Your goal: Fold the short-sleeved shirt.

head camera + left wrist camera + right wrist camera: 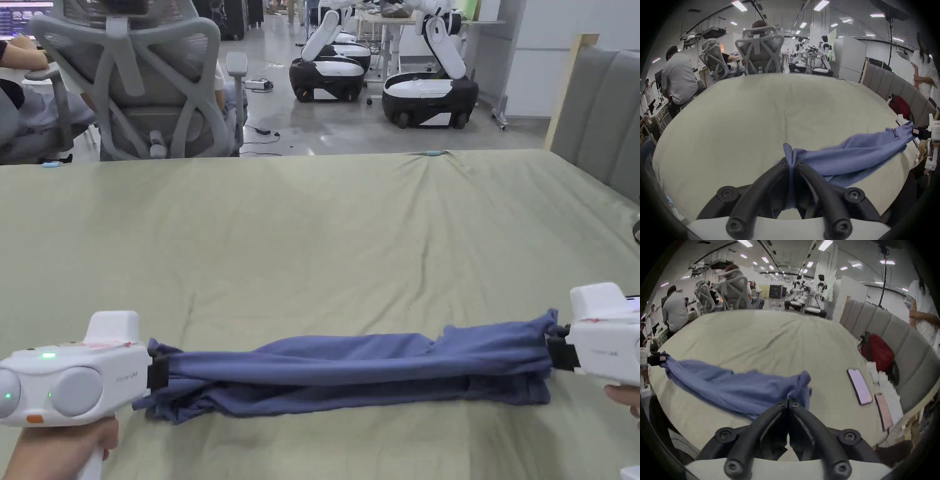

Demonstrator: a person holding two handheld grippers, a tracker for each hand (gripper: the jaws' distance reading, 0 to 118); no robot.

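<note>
Two grippers, left gripper (156, 373) and right gripper (555, 350), fingers pinching a blue shirt (350, 375), stretch it over a green-sheeted bed (325, 237).

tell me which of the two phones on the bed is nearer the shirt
The phone with the pale lilac screen: it lies between the blue shirt and the pinkish phone, which sits closer to the bed's edge.

- Blue shirt (350, 369): soft matt cloth, creased.
- Bed sheet (325, 237): pale green matt cloth, lightly wrinkled.
- Left gripper (157, 373): smooth white plastic shell, black matt jaws.
- Phone (859, 386): glossy screen.
</note>
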